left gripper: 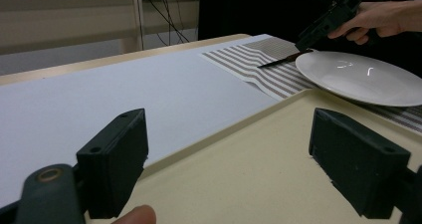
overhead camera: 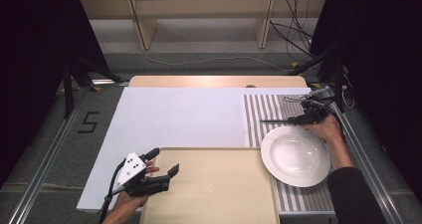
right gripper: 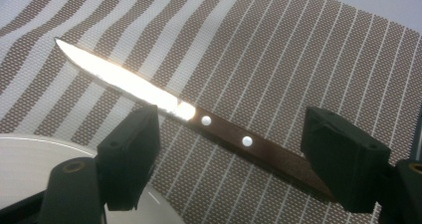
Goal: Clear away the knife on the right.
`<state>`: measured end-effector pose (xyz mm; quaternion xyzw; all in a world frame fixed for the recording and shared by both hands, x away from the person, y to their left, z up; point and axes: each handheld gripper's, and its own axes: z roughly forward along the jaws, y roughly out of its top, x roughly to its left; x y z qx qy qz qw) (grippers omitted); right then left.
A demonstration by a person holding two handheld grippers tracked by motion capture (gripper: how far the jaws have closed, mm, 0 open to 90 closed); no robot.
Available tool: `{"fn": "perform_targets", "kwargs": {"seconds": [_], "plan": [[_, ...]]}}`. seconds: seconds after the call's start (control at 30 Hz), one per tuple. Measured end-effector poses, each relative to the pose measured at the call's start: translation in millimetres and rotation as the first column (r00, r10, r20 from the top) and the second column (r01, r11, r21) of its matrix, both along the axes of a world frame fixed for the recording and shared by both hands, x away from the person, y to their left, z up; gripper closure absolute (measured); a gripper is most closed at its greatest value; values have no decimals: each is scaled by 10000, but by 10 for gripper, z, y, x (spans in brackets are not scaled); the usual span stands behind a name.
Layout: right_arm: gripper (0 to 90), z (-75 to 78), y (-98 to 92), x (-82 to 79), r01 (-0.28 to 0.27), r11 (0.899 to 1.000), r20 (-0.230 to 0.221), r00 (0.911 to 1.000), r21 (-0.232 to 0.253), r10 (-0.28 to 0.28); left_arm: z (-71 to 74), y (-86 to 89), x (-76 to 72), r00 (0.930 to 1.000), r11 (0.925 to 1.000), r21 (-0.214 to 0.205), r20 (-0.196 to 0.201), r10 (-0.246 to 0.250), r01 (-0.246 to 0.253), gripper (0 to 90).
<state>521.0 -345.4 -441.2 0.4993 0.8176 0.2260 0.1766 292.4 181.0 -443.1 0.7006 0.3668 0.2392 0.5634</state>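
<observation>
Your right gripper [right gripper: 229, 159], jaws open, straddles the brown-handled steel knife [right gripper: 199, 119]; centre on the riveted handle, pointing nine o'clock. Your left gripper [left gripper: 244, 159] gapes empty.

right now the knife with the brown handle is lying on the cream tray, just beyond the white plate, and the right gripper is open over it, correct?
Not quite: the knife lies on the striped placemat, not on the cream tray. The right gripper view shows its brown riveted handle and blade flat on the stripes. The rest holds: it is just beyond the white plate, and the right gripper is open over it.
</observation>
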Motion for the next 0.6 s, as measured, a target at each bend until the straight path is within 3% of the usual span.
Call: {"fn": "perform_targets", "kwargs": {"seconds": [0.6], "plan": [[265, -114, -33, 181, 27, 9987, -1029, 9947, -507, -79, -3, -8, 0, 10000, 10000, 27, -7, -52, 52, 156]]}}
